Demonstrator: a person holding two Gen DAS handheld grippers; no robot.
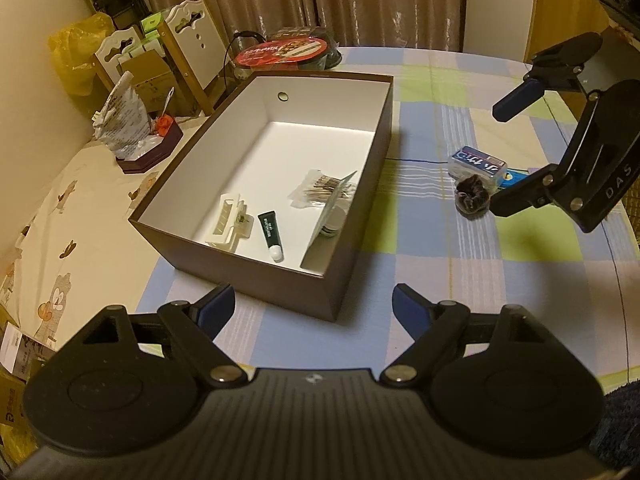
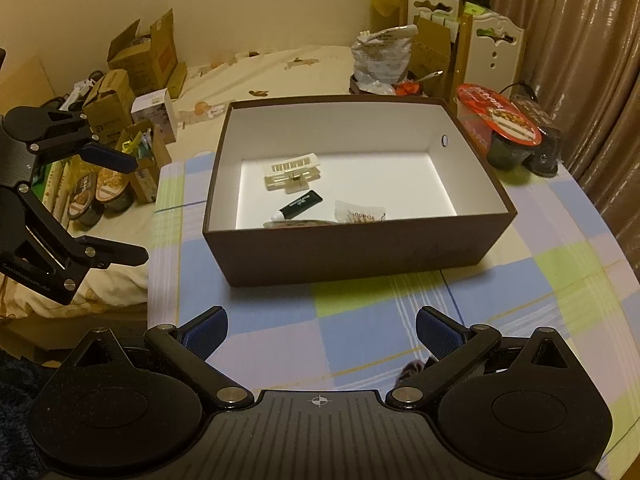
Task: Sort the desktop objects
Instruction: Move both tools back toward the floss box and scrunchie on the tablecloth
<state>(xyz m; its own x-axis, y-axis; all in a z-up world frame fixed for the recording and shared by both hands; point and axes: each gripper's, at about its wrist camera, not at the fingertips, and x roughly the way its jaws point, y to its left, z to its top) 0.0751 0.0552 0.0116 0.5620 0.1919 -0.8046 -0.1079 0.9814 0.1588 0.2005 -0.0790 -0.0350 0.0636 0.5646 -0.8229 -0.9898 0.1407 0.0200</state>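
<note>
Left gripper [image 1: 312, 300]: jaws spread, holding nothing; brown box [image 1: 280, 280] just ahead.
Right gripper [image 1: 498, 156]: jaws wide, empty; side reads "DAS".
Dark scrunchie [image 1: 472, 198]: touching its lower finger.
Blue-labelled packet [image 1: 478, 164]: between its fingers.
Green tube [image 1: 270, 234]: inside box.

Box [image 1: 280, 280] brown outside, white inside; surface [image 1: 440, 240] pastel blue-green-pink check; tube [image 1: 269, 232] dark green, white cap.
</note>
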